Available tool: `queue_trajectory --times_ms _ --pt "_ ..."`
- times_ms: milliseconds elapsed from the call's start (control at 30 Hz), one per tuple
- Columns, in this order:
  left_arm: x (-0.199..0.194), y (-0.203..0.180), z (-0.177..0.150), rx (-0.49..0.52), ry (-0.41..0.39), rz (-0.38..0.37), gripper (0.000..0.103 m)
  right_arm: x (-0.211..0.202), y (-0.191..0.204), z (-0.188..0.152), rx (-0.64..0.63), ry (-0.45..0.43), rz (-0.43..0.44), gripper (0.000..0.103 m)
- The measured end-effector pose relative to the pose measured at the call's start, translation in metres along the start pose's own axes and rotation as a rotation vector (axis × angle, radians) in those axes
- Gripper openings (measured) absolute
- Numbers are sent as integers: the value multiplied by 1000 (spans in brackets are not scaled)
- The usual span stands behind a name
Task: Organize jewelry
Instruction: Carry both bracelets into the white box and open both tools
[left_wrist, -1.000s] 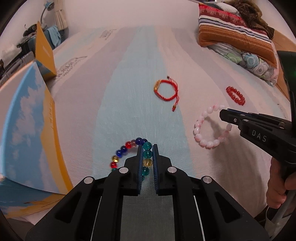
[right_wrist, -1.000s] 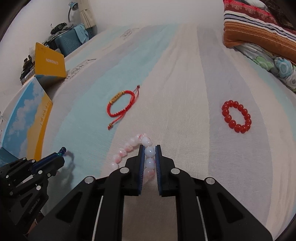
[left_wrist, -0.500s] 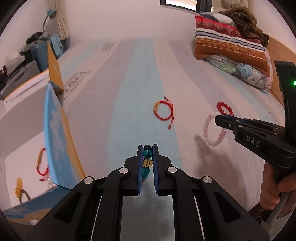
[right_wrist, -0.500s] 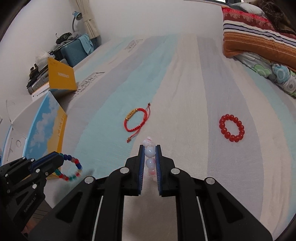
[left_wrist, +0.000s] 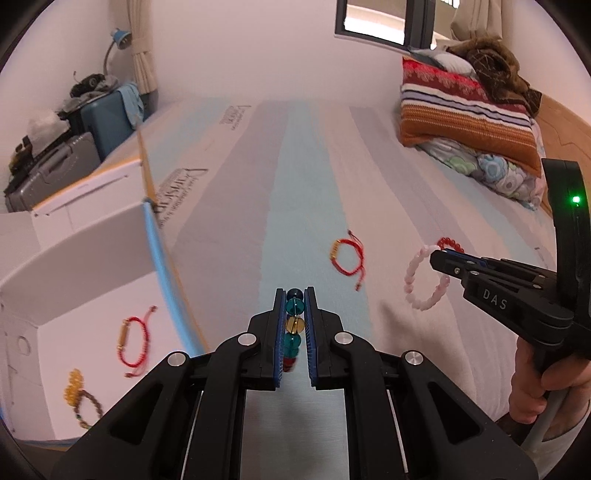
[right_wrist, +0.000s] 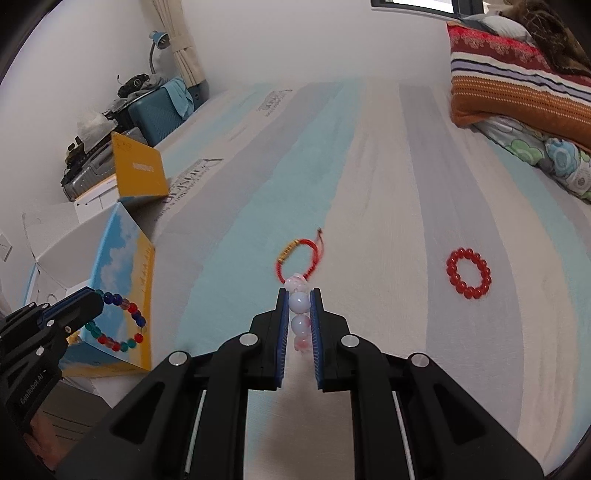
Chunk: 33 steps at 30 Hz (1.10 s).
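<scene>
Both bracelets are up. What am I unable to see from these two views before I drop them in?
- Box interior: right wrist view, its wall hides it; left wrist view, near corner cut by the left gripper.
- Brown bracelet in the box: left wrist view, blurred.
- Multicolor bracelet lower loop: left wrist view, behind the fingers.
- Pink bracelet loop: right wrist view, under the right gripper.

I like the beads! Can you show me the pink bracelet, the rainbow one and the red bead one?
pink bracelet (left_wrist: 424, 286), left wrist view, lower beads of its loop.
rainbow bracelet (right_wrist: 122, 325), right wrist view, beads on its hanging loop.
red bead bracelet (right_wrist: 468, 273), right wrist view, beads on its ring.
</scene>
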<state>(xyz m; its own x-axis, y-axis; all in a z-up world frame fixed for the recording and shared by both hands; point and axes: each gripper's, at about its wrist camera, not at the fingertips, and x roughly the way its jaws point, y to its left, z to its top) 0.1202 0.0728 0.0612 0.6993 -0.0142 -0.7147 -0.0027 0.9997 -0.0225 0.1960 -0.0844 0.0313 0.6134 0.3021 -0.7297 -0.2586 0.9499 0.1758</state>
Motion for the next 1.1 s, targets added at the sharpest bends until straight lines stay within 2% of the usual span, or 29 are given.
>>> queue_trajectory --times_ms 333,567,1100 --pt "-48 50 12 -48 -70 55 9 -22 61 27 -54 -59 25 11" --pt "-72 91 8 -89 -93 96 9 -34 117 39 -115 -90 55 11" --pt "-98 188 -31 -211 -81 208 9 -25 249 28 -279 -95 146 11"
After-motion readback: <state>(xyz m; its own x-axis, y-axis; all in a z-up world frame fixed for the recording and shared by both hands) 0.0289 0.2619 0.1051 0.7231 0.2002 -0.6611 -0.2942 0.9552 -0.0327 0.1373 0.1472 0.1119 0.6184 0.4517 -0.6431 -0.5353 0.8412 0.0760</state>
